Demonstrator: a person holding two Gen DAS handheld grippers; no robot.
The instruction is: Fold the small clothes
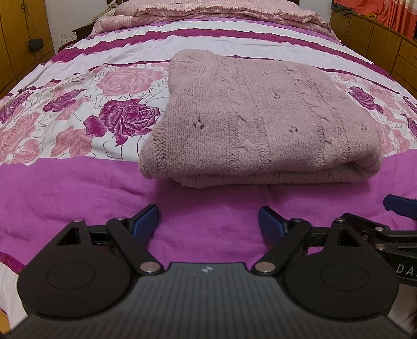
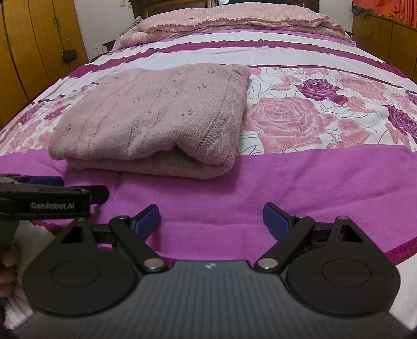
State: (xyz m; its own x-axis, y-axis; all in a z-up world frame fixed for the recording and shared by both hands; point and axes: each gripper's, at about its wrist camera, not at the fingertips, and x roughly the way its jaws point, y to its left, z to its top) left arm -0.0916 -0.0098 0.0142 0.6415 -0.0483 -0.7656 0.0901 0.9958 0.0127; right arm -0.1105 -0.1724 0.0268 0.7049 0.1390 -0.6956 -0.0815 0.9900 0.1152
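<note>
A dusty-pink knitted sweater (image 1: 260,122) lies folded into a thick rectangle on the bed, its layered fold edge facing me. In the right wrist view the sweater (image 2: 156,117) sits left of centre. My left gripper (image 1: 208,221) hovers over the magenta band of the bedspread, short of the sweater, open with nothing between its blue pads. My right gripper (image 2: 211,219) stands open the same way, also apart from the sweater. The right gripper's blue fingers (image 1: 401,204) show at the right edge of the left wrist view. The left gripper's fingers (image 2: 47,180) show at the left of the right wrist view.
The bedspread (image 1: 78,187) has a magenta band near me, rose print further on, and stripes beyond. Pink pillows (image 1: 221,10) lie at the far end. Wooden wardrobes (image 2: 31,47) stand on the left, wooden panelling (image 1: 385,44) on the right. A hand (image 2: 7,271) holds the left gripper.
</note>
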